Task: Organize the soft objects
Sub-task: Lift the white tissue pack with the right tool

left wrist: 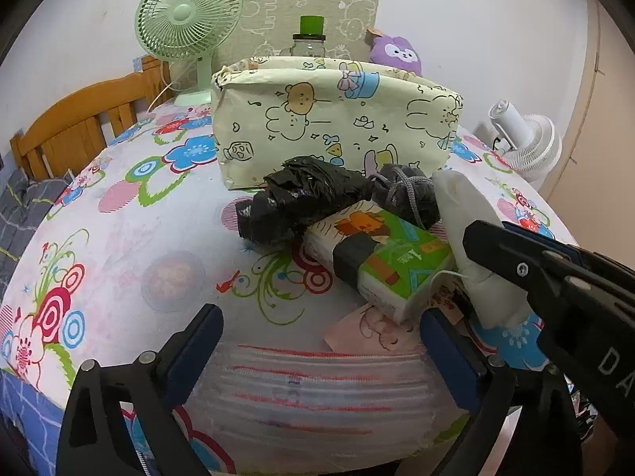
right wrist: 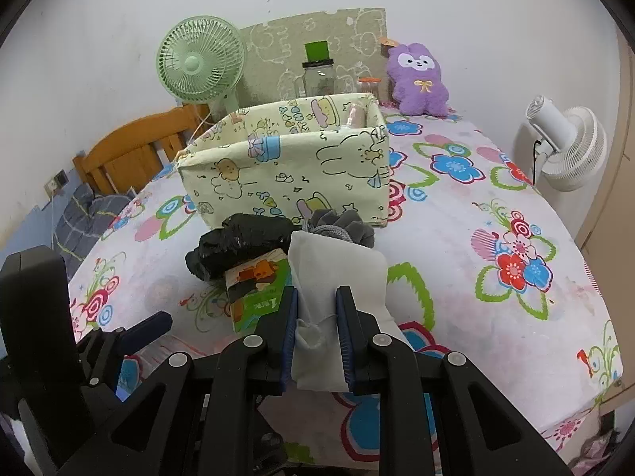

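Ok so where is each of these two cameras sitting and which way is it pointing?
Left wrist: on the open left gripper, low over the table, facing the fabric box; the right gripper enters at right.
Right wrist: on the right gripper, shut on the white pouch, facing the same box; the left gripper shows lower left.
Both share the black bag, tissue pack, green fan.

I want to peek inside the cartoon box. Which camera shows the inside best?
The right wrist view: it looks down over the rim of the cartoon fabric box, showing its inner walls and something pink in the back corner. The left wrist view shows only the front side and top edge.
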Action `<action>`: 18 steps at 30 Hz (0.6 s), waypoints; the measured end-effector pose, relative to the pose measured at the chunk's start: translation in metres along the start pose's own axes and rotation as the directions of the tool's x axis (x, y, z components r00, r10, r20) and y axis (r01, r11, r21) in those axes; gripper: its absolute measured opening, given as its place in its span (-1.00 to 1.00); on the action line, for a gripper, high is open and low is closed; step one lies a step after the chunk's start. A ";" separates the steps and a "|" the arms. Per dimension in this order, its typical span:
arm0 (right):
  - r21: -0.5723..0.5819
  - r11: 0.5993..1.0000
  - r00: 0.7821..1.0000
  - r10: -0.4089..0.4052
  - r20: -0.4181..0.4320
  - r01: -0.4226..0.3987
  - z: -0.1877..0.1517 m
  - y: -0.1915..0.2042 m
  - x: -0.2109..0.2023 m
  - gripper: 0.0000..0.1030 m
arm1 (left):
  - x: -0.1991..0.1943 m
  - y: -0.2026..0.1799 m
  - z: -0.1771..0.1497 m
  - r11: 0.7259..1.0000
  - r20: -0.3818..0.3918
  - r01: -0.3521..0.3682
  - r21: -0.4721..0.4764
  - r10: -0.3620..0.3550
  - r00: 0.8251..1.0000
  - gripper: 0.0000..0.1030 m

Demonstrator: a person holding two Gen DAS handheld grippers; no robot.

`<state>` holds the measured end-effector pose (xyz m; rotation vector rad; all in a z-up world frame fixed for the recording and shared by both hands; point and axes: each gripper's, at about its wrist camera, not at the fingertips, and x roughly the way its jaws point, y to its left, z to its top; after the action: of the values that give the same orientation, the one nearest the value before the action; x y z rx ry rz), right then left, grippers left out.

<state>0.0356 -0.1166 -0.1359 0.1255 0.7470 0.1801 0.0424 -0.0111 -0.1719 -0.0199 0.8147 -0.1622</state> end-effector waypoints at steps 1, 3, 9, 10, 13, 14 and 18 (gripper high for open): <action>-0.003 1.000 1.000 -0.002 -0.003 0.002 0.000 0.001 0.001 -0.57 | 0.000 0.001 0.000 1.000 0.002 0.005 -0.003 -0.005 1.000 0.96; -0.007 1.000 1.000 -0.005 -0.006 0.005 0.000 0.003 0.003 -0.57 | 0.001 0.002 0.000 1.000 0.003 0.017 -0.007 -0.017 1.000 0.98; -0.009 1.000 1.000 -0.020 -0.008 0.020 0.003 0.004 0.006 -0.57 | 0.002 0.006 0.009 0.999 0.001 0.040 -0.035 -0.040 0.999 0.98; -0.006 1.000 1.000 -0.024 -0.007 0.024 0.003 0.003 0.006 -0.57 | 0.002 0.006 0.011 0.998 0.003 0.043 -0.036 -0.043 0.999 0.98; 0.013 0.999 0.999 -0.035 0.008 0.035 0.007 -0.001 0.003 -0.57 | 0.001 0.003 0.016 0.998 0.017 0.059 -0.029 -0.059 0.998 0.98; 0.020 0.999 0.999 -0.037 0.012 0.037 0.008 -0.003 0.001 -0.57 | 0.000 0.001 0.017 0.998 0.023 0.060 -0.022 -0.060 0.998 0.98; 0.030 0.998 0.999 -0.051 0.019 0.050 0.010 -0.009 0.000 -0.57 | -0.002 0.001 0.017 0.998 0.025 0.054 -0.016 -0.053 0.998 0.98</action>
<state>0.0435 -0.1260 -0.1297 0.1361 0.7329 0.1194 0.0536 -0.0111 -0.1593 -0.0596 0.7916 -0.2054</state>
